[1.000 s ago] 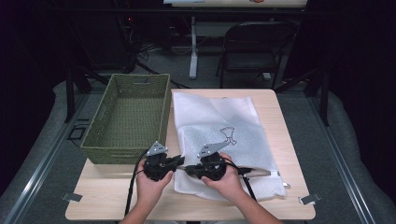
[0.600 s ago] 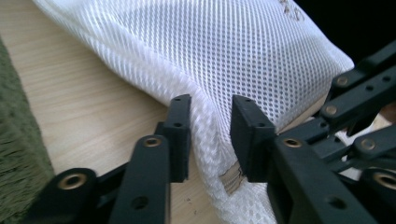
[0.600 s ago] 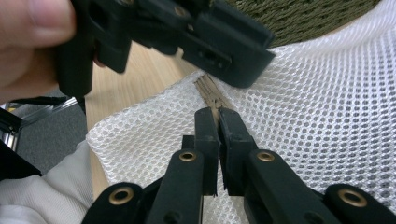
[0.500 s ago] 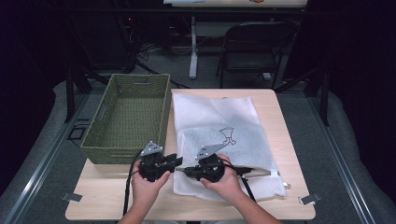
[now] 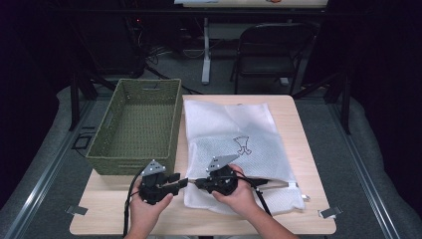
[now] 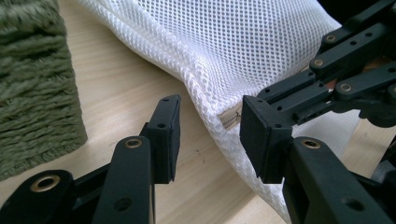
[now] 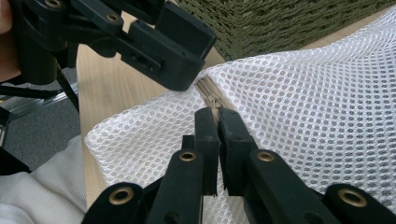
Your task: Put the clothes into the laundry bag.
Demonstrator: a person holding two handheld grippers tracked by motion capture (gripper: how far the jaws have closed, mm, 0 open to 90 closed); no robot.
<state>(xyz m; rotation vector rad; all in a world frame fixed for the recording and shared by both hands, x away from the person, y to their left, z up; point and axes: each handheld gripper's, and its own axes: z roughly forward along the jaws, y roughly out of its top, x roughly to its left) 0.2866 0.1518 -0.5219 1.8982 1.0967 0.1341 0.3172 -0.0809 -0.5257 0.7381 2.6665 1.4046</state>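
Observation:
A white mesh laundry bag (image 5: 234, 144) lies flat on the wooden table (image 5: 293, 114), with a zipper (image 6: 229, 119) along its near edge. My right gripper (image 5: 200, 183) is shut on that edge at the near left corner; in the right gripper view its jaws (image 7: 215, 114) pinch the mesh just behind the zipper end (image 7: 205, 88). My left gripper (image 5: 178, 182) sits just left of the corner. Its jaws (image 6: 212, 112) have just been opening and stand apart, with the bag's corner between them and untouched.
An olive woven basket (image 5: 139, 124) stands on the table left of the bag, its near wall (image 6: 32, 79) close to my left gripper. A folding chair (image 5: 268, 50) stands beyond the far edge. Bare wood shows along the near edge.
My left gripper has let go of the bag's corner, opened its jaws and slid a little to the left. The right gripper has kept its grip and its place.

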